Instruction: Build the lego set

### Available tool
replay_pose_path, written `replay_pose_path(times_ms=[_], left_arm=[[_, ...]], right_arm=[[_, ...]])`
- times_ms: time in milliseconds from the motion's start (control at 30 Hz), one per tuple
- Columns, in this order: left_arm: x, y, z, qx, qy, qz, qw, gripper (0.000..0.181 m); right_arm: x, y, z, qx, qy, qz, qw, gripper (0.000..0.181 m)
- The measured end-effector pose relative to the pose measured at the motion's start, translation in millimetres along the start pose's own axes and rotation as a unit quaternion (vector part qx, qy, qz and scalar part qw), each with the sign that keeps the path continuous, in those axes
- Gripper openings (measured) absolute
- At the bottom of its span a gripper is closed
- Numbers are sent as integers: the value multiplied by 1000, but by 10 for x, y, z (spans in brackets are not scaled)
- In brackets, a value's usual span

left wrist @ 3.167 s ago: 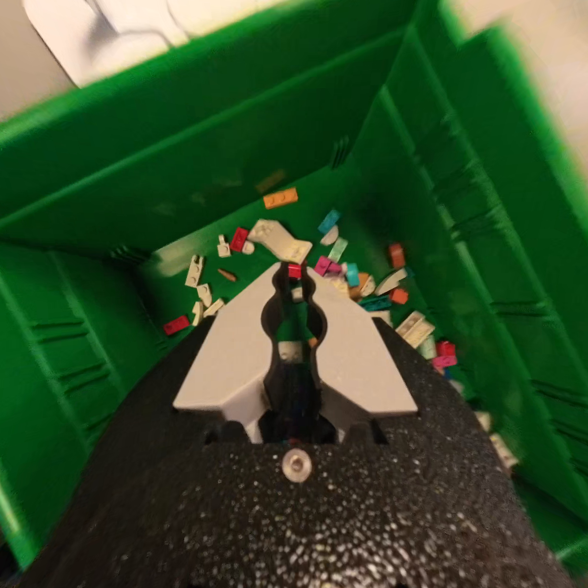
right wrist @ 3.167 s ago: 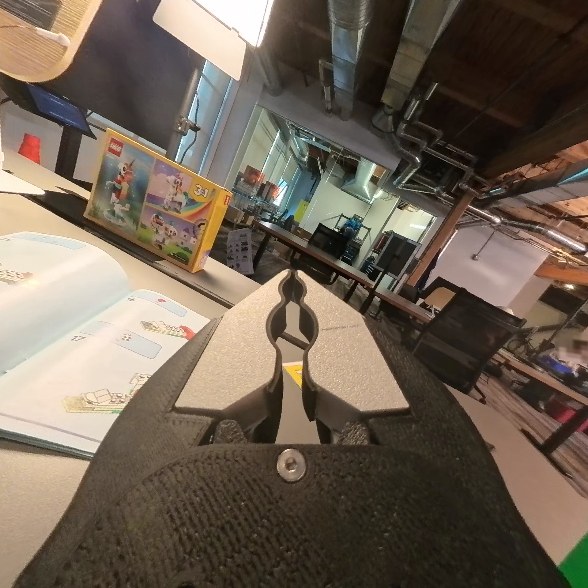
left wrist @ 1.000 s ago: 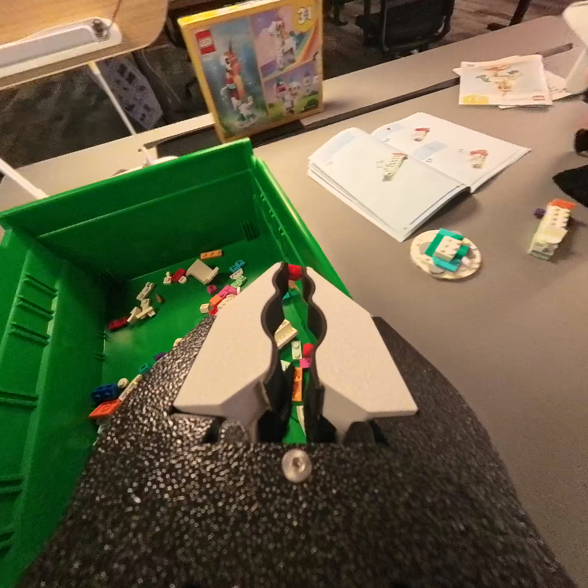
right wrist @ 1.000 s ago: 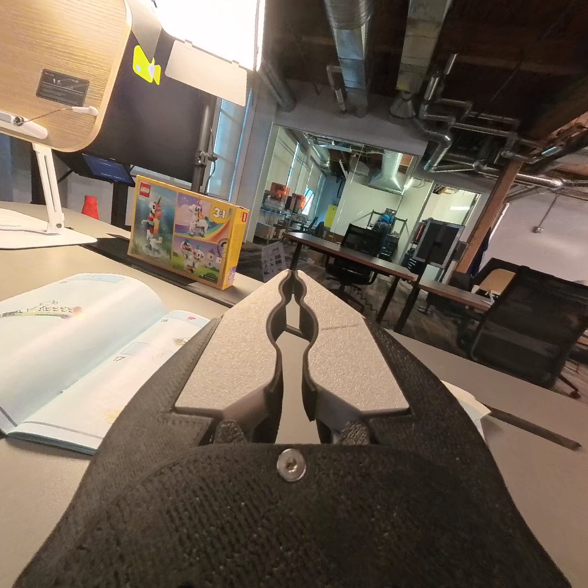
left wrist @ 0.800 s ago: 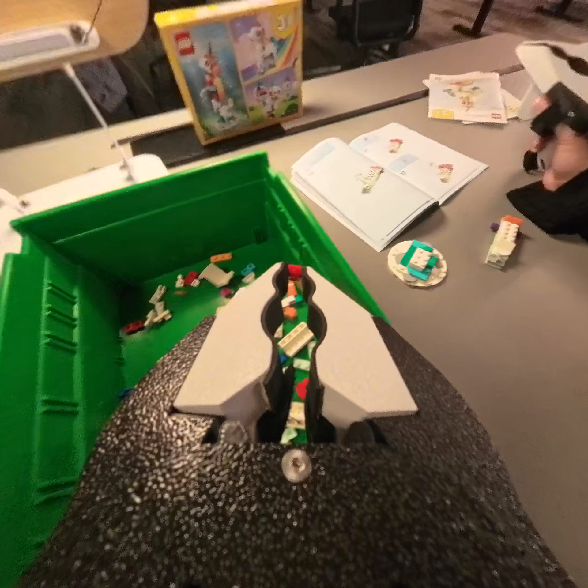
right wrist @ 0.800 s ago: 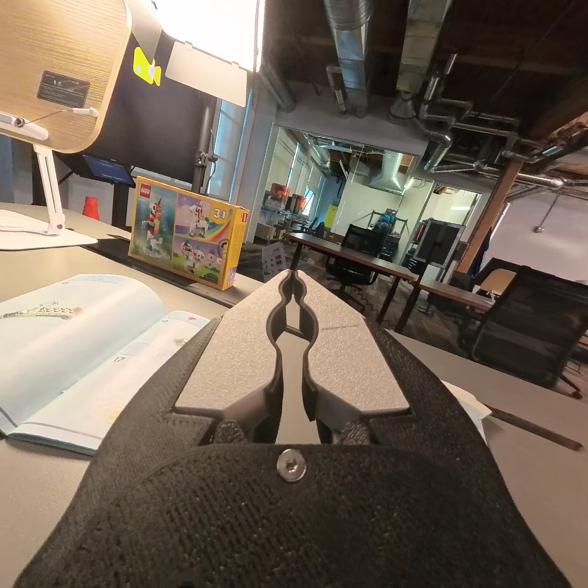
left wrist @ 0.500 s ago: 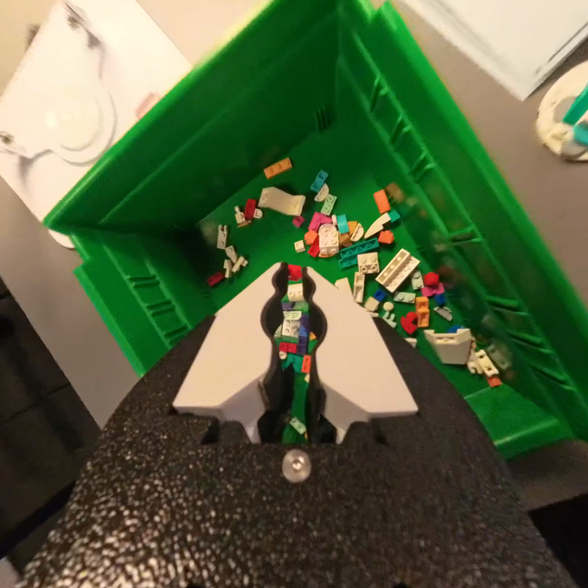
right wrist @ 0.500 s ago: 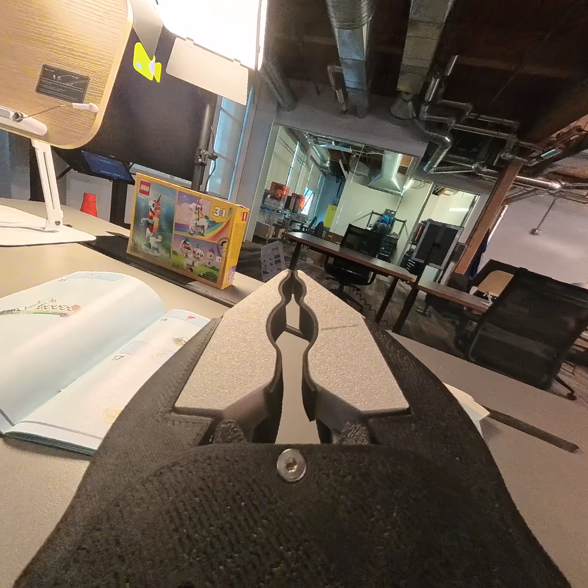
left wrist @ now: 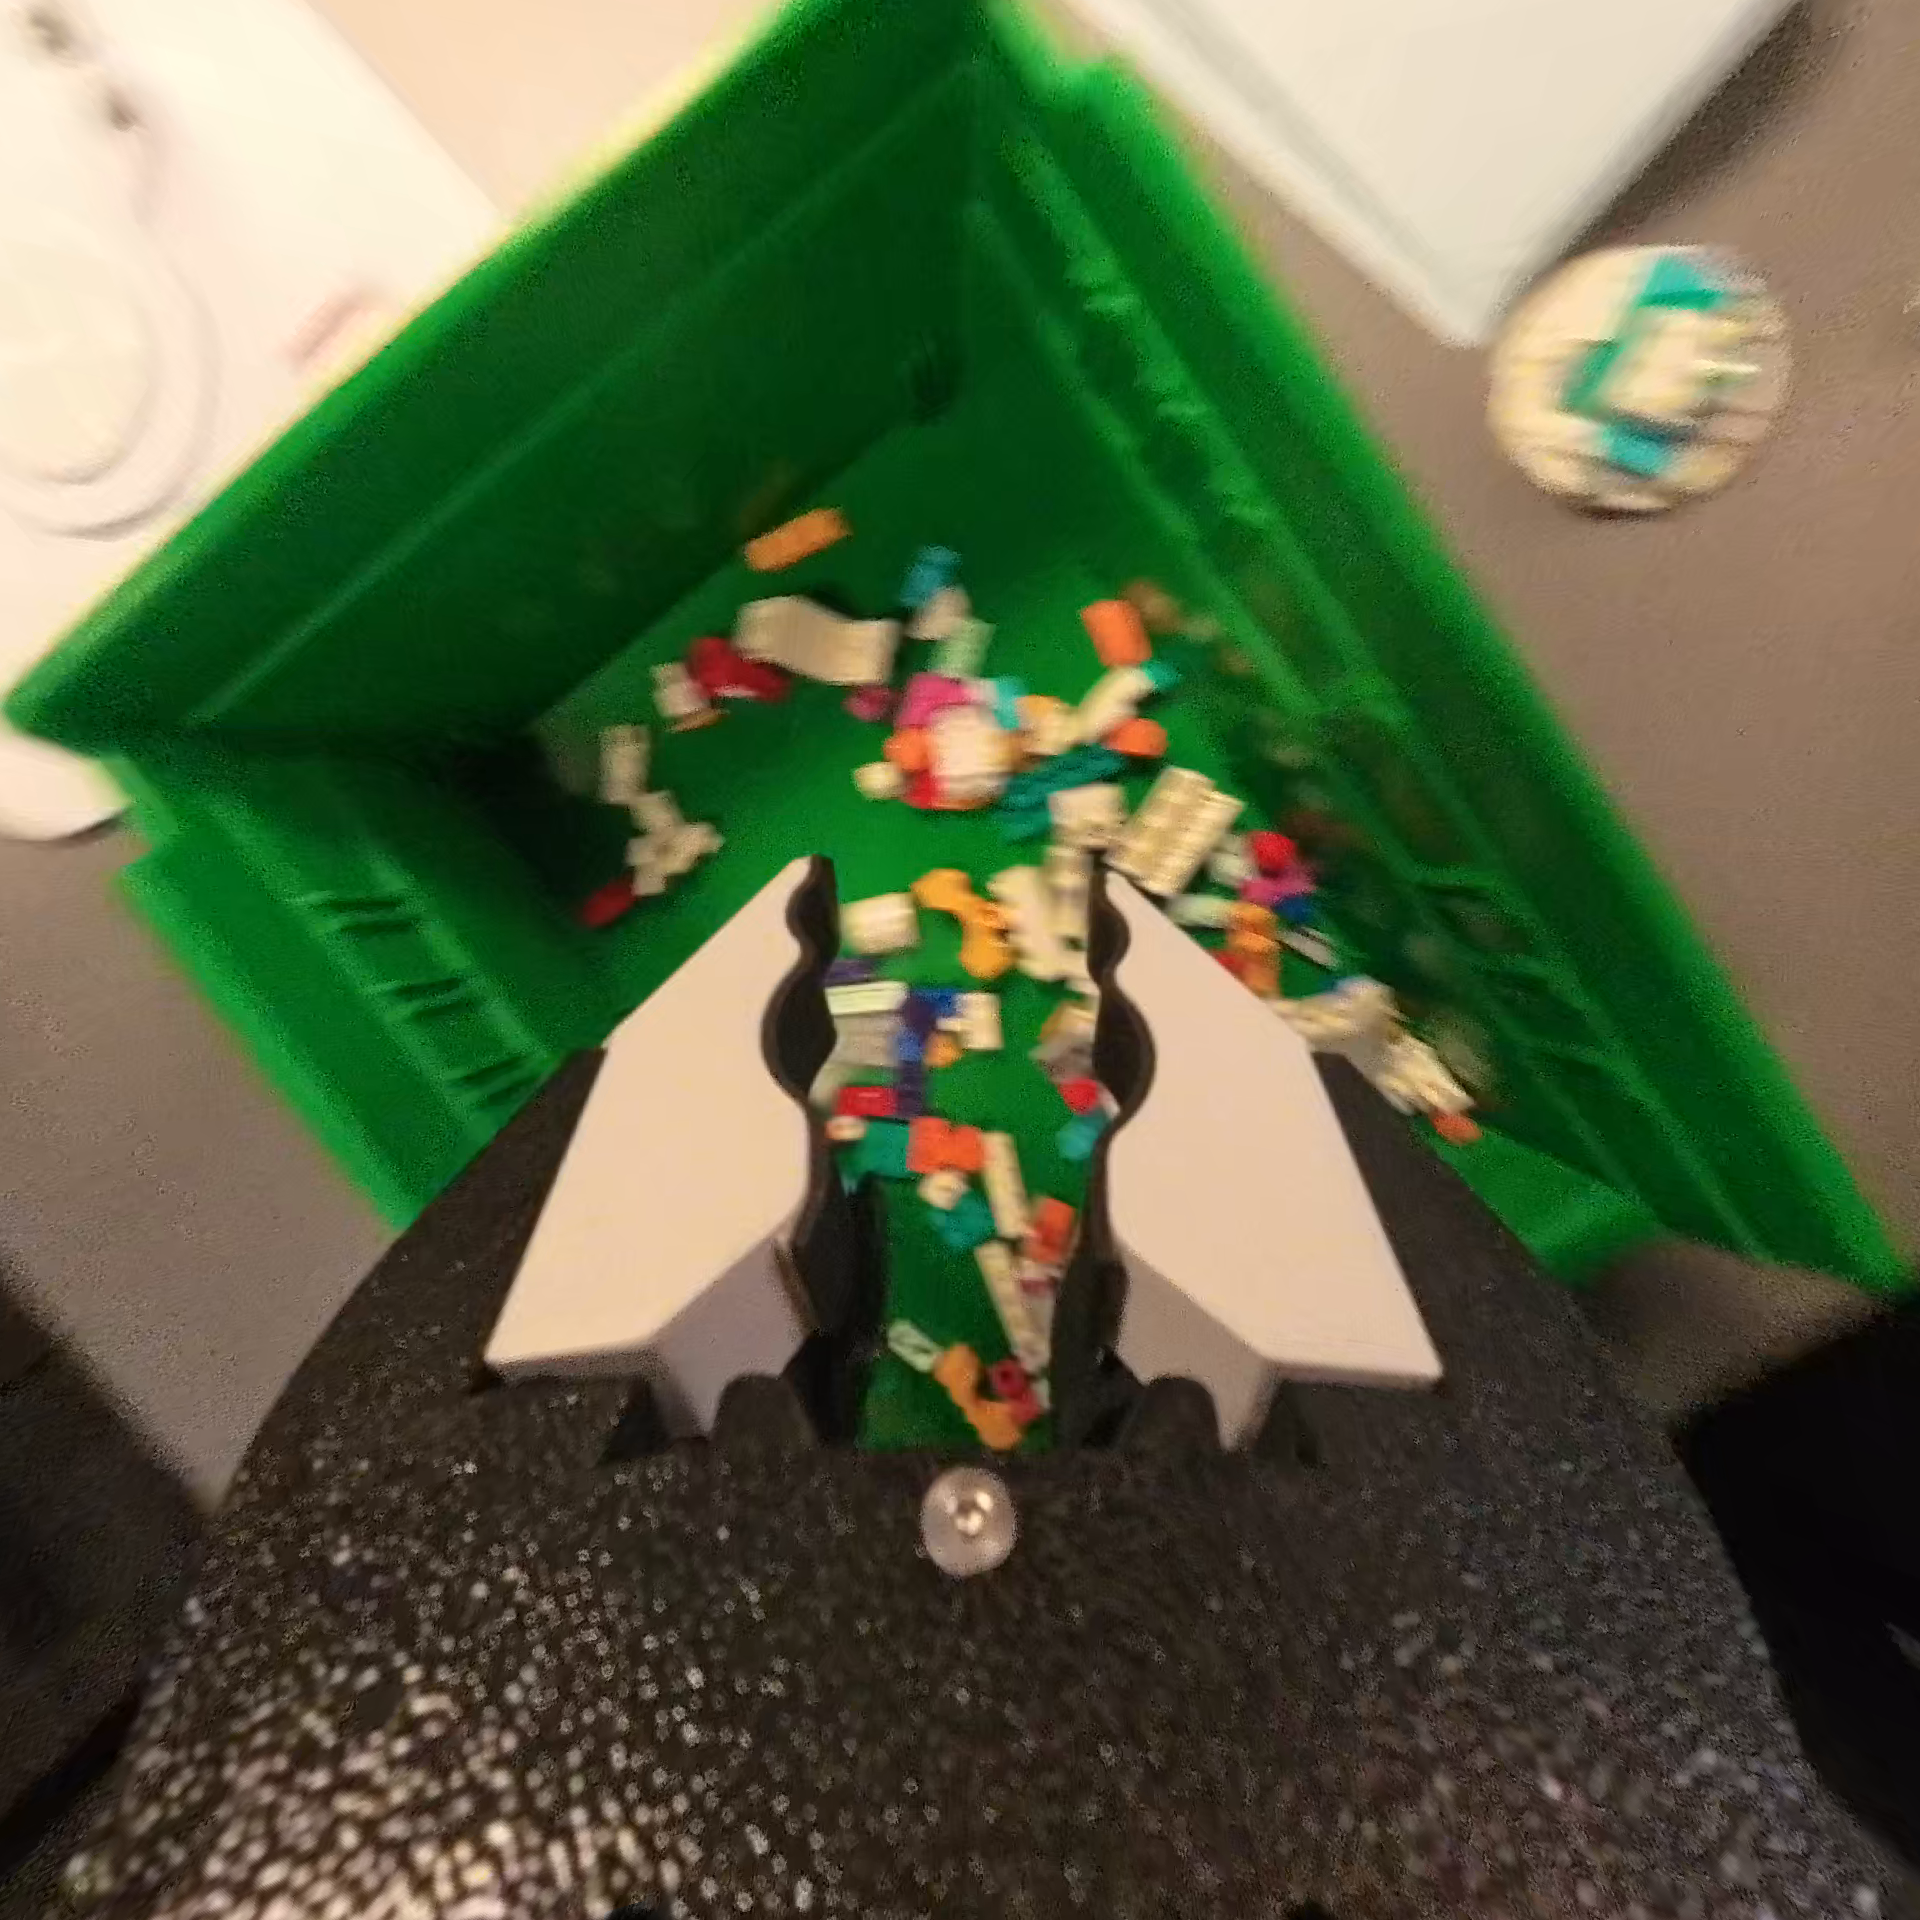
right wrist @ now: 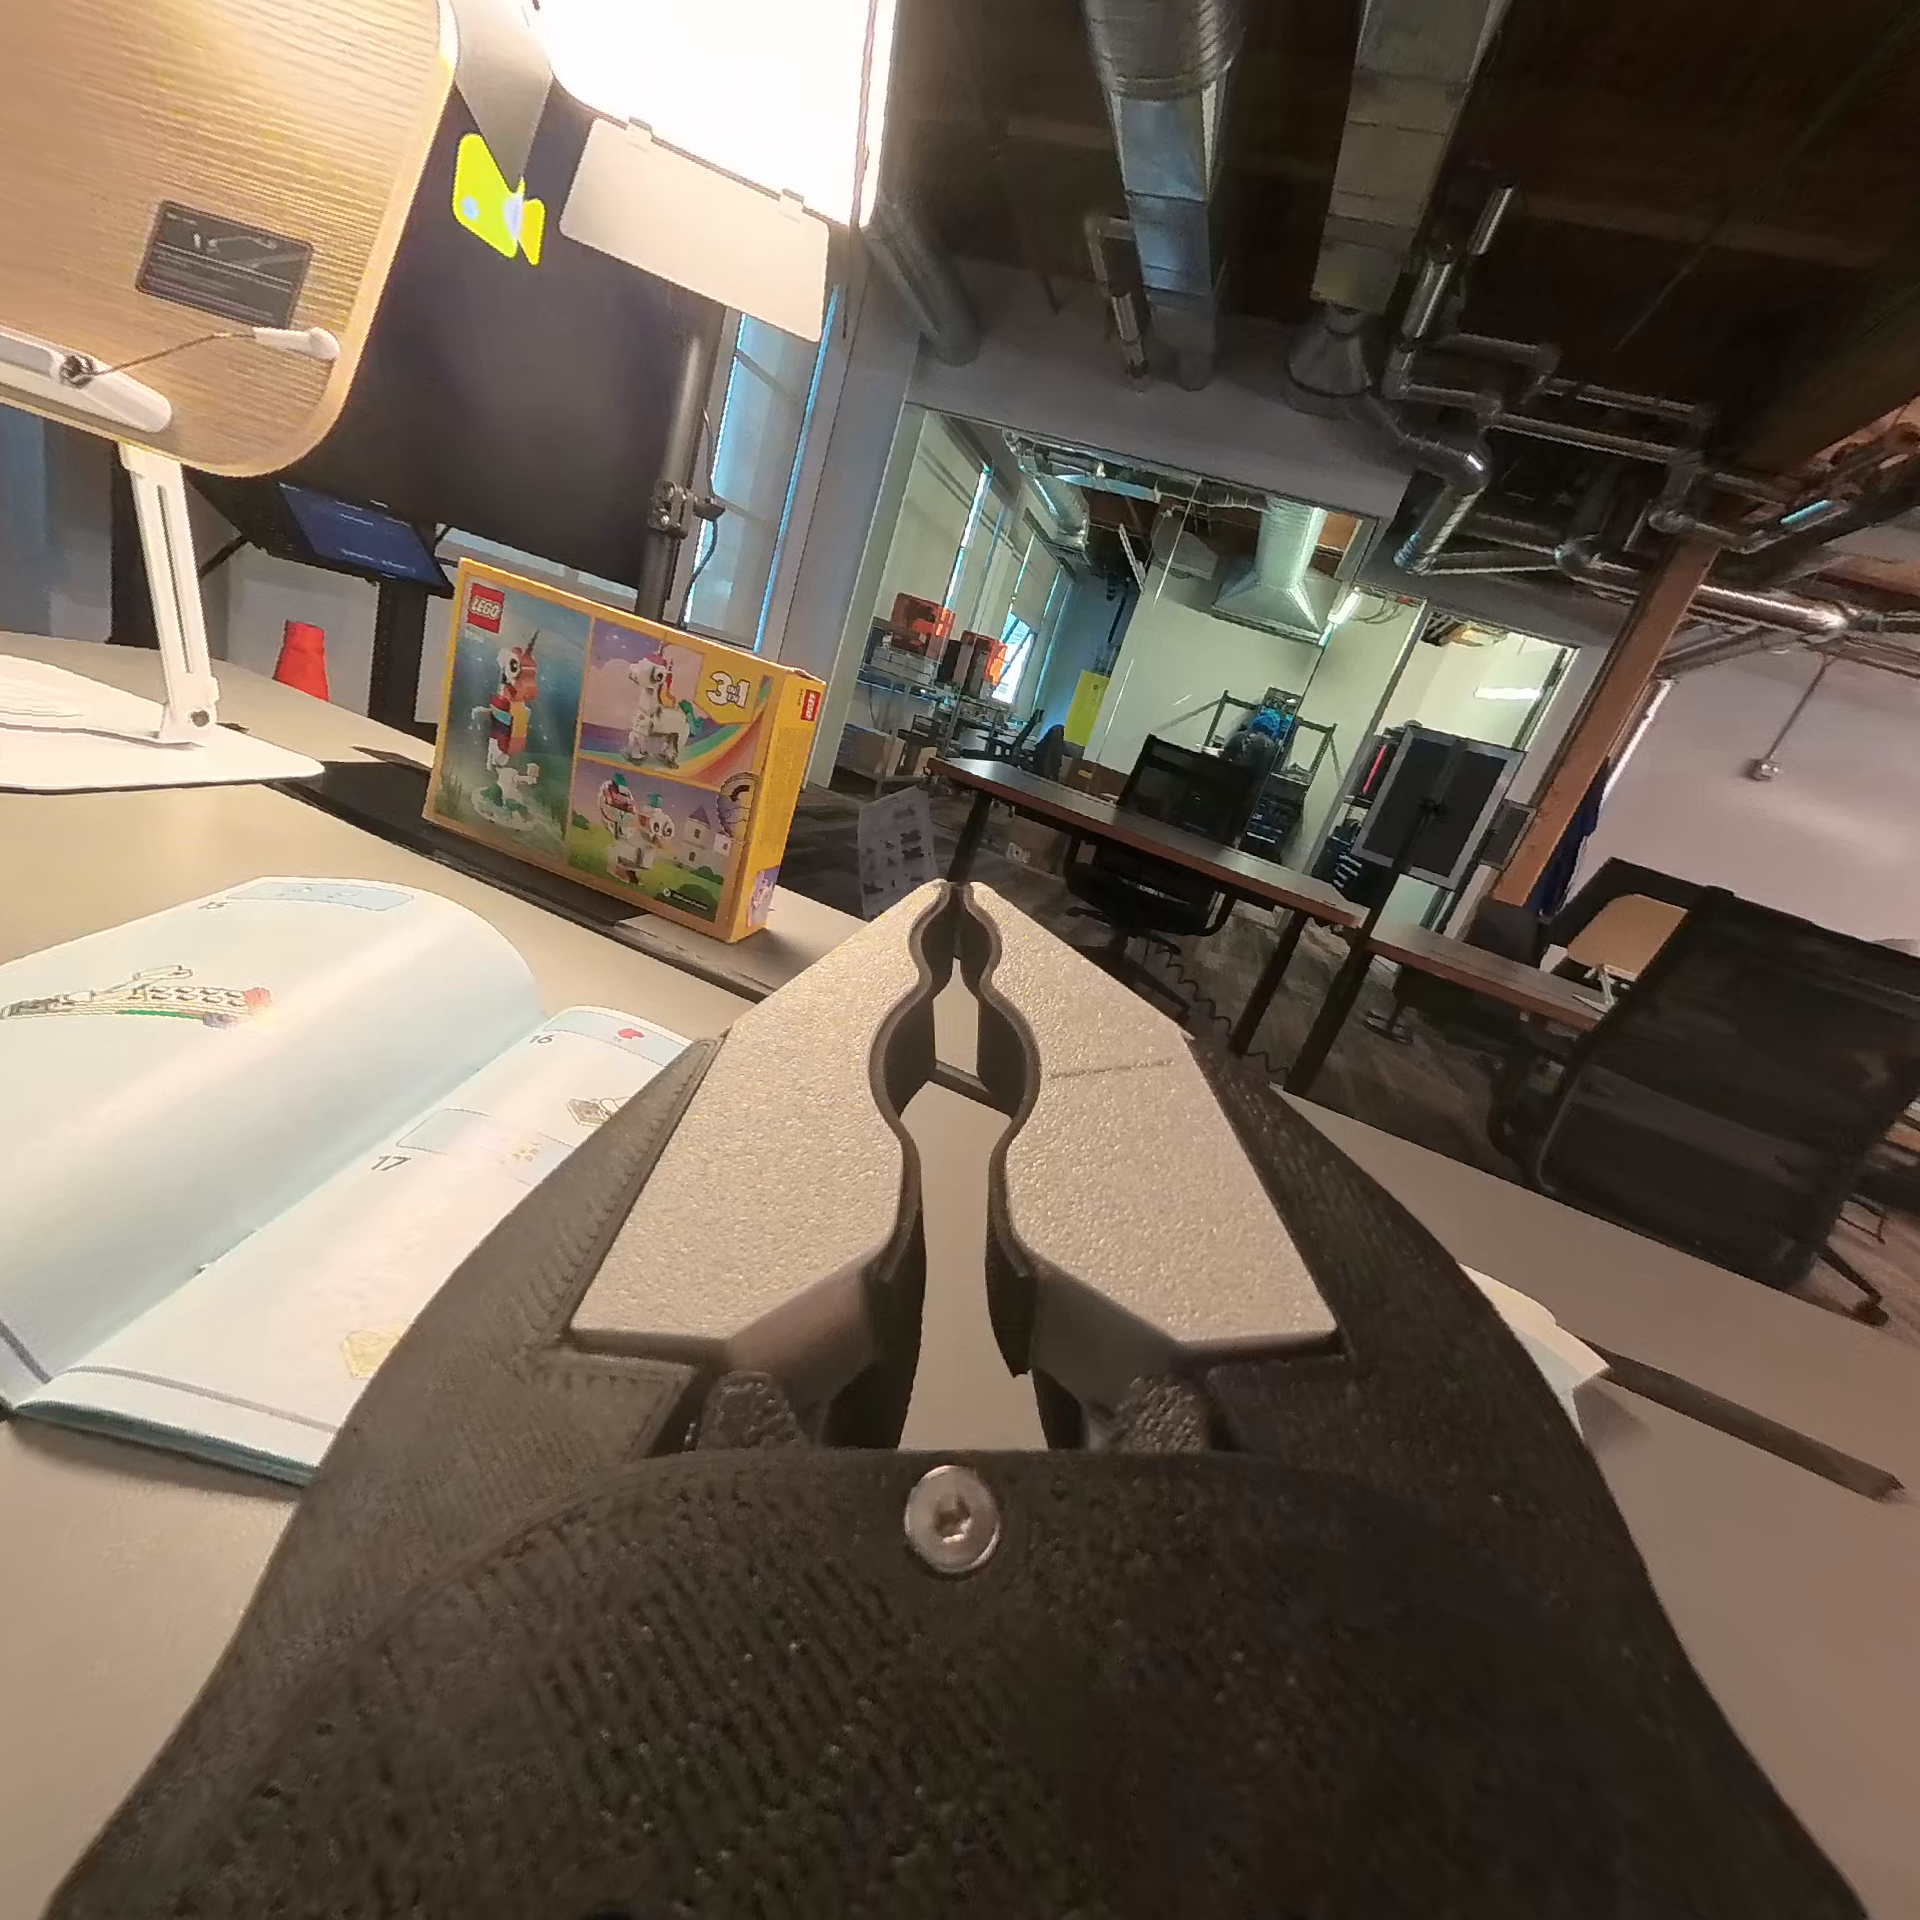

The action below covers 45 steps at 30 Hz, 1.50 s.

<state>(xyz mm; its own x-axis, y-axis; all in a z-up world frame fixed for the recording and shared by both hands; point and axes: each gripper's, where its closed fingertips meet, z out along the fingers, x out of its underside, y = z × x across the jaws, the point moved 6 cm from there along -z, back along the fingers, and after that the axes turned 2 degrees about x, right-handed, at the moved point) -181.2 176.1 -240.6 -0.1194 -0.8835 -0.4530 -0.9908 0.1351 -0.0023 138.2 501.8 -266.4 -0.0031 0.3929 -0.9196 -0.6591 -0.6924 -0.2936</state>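
Note:
In the blurred left wrist view, a green bin [left wrist: 582, 499] holds several loose coloured Lego pieces [left wrist: 966, 748] scattered over its floor. My left gripper [left wrist: 961, 883] hangs open above the bin, its fingers wide apart with nothing between them. A round white plate with a teal and white build [left wrist: 1636, 379] lies on the table right of the bin. My right gripper [right wrist: 957, 896] is shut and empty, pointing level across the table. The open instruction booklet [right wrist: 239, 1122] lies left of it.
The yellow Lego set box [right wrist: 623, 748] stands at the table's far edge. A white lamp base [right wrist: 125, 738] sits at far left; it also shows beside the bin [left wrist: 135, 343]. Other desks and a black chair [right wrist: 1714, 1081] stand beyond the table. Some 45 cm of space lies between my two pairs of fingers.
My left gripper held a small red piece above the bin; now its fingers have opened wide and the red piece is gone from them. The right gripper has barely moved.

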Motion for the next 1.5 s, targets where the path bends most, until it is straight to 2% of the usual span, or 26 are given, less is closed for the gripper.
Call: replay_pose_path(times_ms=[33,67,133,267,467,733,933,1033,1167,1233,1333,1400,1500], left_arm=[[36,-145,-36,53,-4,24,998,46],[89,-280,-46,92,1,53,994,43],[202,-473,24,124,22,90,988,32],[434,-661,289,135,75,149,977,27],[449,-640,423,149,38,132,979,23],[529,-561,516,135,54,152,978,19],[571,-585,598,152,52,149,976,20],[580,-572,595,154,48,147,976,11],[588,-533,565,129,43,153,979,11],[556,-482,513,96,18,135,986,10],[459,-440,357,62,-98,48,992,10],[390,-428,155,10,-185,-6,983,11],[216,-628,-268,-58,-309,-34,949,11]], right_arm=[[0,0,4,0,0,1,1000,0],[1,0,7,0,0,2,1000,0],[2,1,9,0,0,2,1000,0],[-1,8,4,-2,-1,1,1000,0],[-2,12,5,-3,0,0,1000,0],[-3,15,6,-3,0,-2,1000,0],[-2,18,6,-4,0,-3,1000,0],[-3,14,5,-4,0,-2,1000,0],[-3,13,5,-3,0,-2,1000,0],[-3,13,6,-3,1,-2,1000,0],[-6,13,3,-5,-1,0,1000,0],[-7,13,5,-6,-1,1,1000,0],[-2,18,19,-7,-1,-1,1000,0]])
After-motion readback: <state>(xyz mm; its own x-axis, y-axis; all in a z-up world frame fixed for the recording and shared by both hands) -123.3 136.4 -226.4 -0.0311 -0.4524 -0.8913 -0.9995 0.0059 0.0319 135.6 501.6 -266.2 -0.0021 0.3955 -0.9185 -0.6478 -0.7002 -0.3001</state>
